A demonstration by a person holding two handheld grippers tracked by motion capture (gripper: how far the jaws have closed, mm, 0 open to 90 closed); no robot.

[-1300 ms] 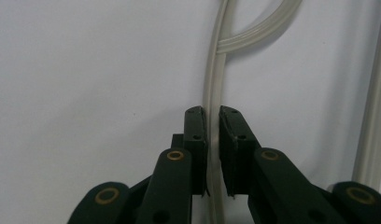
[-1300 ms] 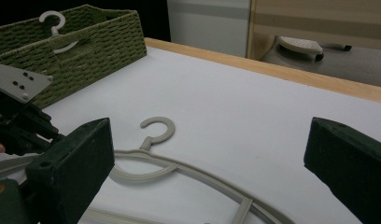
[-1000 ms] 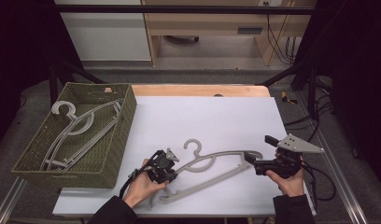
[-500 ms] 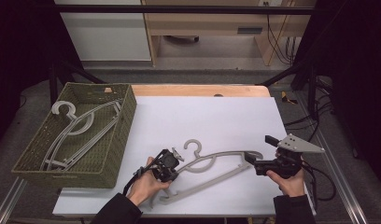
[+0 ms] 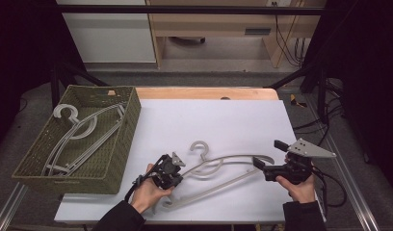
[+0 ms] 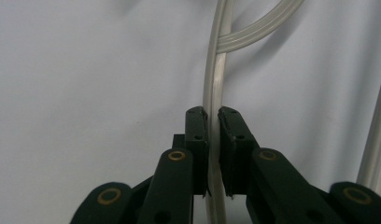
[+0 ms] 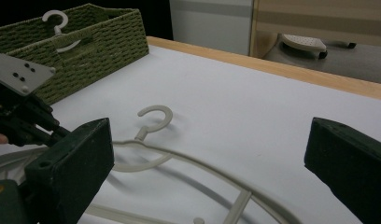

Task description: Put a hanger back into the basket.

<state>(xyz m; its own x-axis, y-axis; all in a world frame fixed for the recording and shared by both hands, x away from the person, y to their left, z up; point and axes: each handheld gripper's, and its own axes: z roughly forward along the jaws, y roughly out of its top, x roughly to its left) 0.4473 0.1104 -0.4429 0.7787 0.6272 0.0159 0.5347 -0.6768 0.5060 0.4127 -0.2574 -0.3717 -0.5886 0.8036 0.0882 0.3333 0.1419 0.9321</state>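
A pale grey plastic hanger lies flat on the white table near the front edge, with its hook pointing away from me. My left gripper is at the hanger's left arm. In the left gripper view its jaws are shut on that thin arm, pads pressed against both sides. My right gripper is at the hanger's right end with its jaws wide open. The right gripper view shows nothing between its jaws, and the hanger lies on the table beyond them.
A green woven basket stands at the left of the table and holds more grey hangers. The table's wooden far edge runs behind. A metal rail borders the right side.
The left hand has shifted very slightly at the hanger's left arm. The hanger and the right gripper lie as before.
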